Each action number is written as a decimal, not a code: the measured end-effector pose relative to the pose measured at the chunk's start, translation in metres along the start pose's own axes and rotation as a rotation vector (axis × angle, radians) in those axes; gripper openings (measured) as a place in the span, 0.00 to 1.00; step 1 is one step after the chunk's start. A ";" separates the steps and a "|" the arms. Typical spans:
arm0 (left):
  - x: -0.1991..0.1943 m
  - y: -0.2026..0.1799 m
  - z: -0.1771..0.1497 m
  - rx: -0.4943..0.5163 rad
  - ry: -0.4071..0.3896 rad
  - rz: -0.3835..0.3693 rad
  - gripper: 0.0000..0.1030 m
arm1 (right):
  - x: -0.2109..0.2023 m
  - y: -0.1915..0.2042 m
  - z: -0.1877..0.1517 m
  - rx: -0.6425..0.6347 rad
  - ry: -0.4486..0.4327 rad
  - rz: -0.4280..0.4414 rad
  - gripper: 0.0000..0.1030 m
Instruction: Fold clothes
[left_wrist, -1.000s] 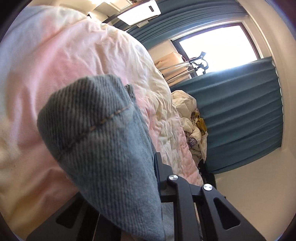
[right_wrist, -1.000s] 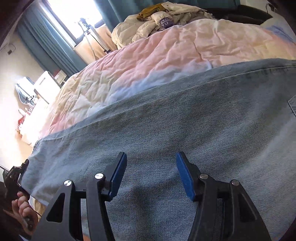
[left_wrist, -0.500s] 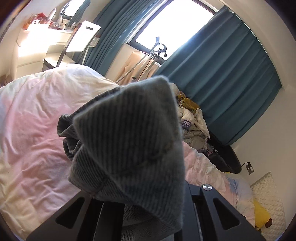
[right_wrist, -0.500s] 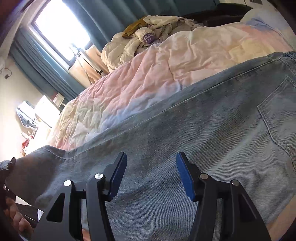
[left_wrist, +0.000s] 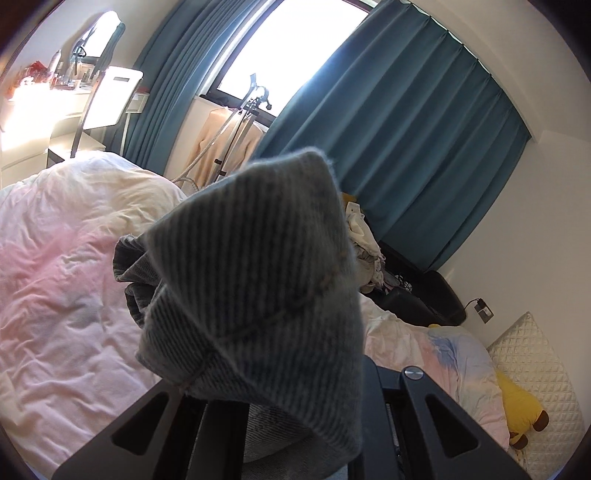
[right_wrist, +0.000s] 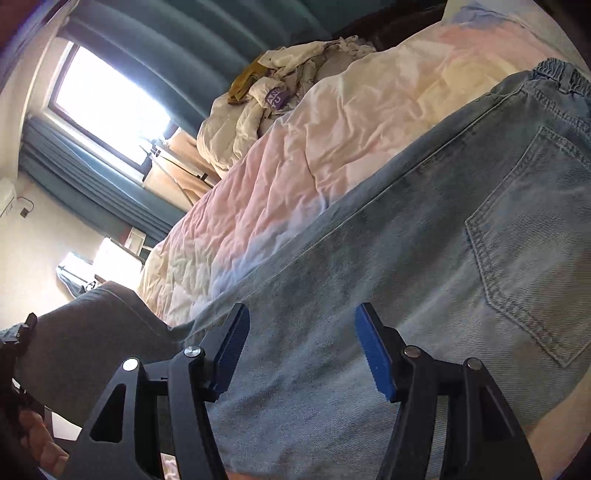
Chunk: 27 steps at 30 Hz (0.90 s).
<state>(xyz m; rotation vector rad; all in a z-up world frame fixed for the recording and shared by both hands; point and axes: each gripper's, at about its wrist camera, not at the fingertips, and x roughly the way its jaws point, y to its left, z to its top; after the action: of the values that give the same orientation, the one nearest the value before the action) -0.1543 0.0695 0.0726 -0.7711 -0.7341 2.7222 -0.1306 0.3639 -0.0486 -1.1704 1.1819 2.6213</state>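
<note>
Right wrist view: the right gripper (right_wrist: 301, 347), empty jaws opening, hovers over the jeans (right_wrist: 424, 258) spread on the bed (right_wrist: 295, 155), while the left gripper (left_wrist: 295, 413) clamps their lifted hem, with teal curtains (left_wrist: 406, 147) beyond.

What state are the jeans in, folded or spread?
Mostly spread: jeans lie flat across the bed, only the leg end lifted in the left gripper.

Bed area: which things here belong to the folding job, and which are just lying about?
In the job:
- jeans
- left hand-held gripper, shut on their hem
- right hand-held gripper, jaws opening above them

Lying about:
- clothes pile
- yellow plush toy
- pillow
- duvet
</note>
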 end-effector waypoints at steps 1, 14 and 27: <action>0.005 -0.008 -0.007 0.013 0.009 -0.003 0.10 | -0.005 -0.004 0.003 0.012 -0.014 -0.001 0.59; 0.065 -0.105 -0.135 0.314 0.161 -0.019 0.10 | -0.041 -0.032 0.030 -0.007 -0.139 -0.094 0.60; 0.113 -0.092 -0.208 0.468 0.290 -0.025 0.18 | -0.029 -0.051 0.032 -0.002 -0.108 -0.118 0.60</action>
<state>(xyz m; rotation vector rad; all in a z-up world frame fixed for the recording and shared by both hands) -0.1300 0.2700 -0.0819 -0.9899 -0.0384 2.5256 -0.1134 0.4288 -0.0480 -1.0499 1.0574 2.5624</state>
